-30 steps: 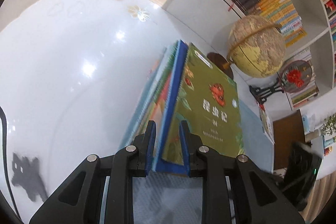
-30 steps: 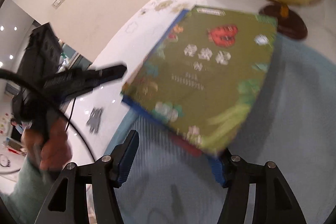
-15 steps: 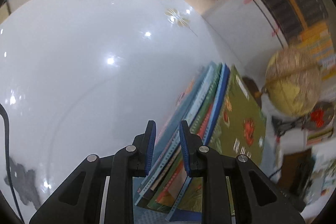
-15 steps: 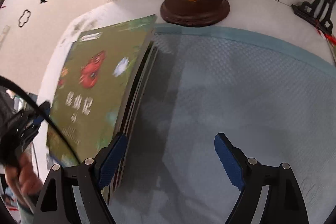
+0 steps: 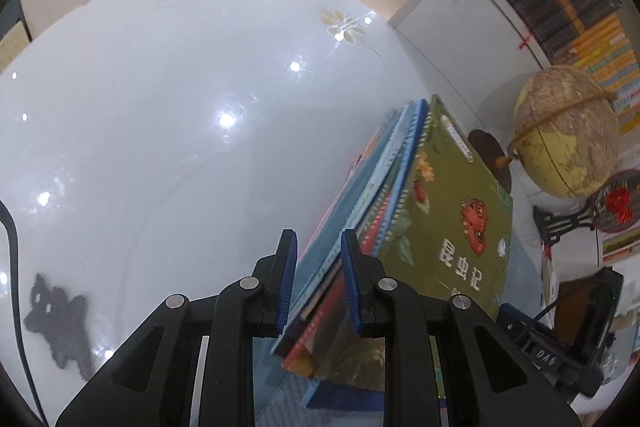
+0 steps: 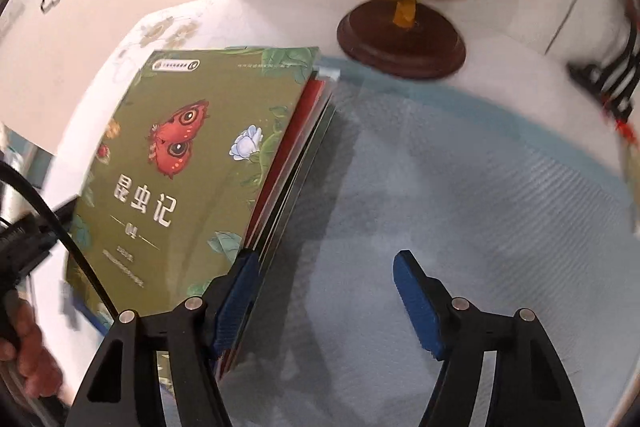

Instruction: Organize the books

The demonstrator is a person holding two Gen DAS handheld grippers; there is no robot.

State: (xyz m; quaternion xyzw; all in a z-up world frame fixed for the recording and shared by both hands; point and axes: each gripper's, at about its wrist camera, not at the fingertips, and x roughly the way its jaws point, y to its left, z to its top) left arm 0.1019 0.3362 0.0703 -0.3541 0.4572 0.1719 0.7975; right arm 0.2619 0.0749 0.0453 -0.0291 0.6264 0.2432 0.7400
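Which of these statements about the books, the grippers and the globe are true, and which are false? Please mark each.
1. The green hardcover book with the red butterfly lies on top of the stack of books. True.
2. The right gripper is shut on the stack. False: its jaws stand wide open, over the light blue textured mat.
3. The yellow globe on a dark brown round base stands beyond the stack. True.
4. The left gripper is far from the books. False: its jaws stand on either side of the stack's edge.
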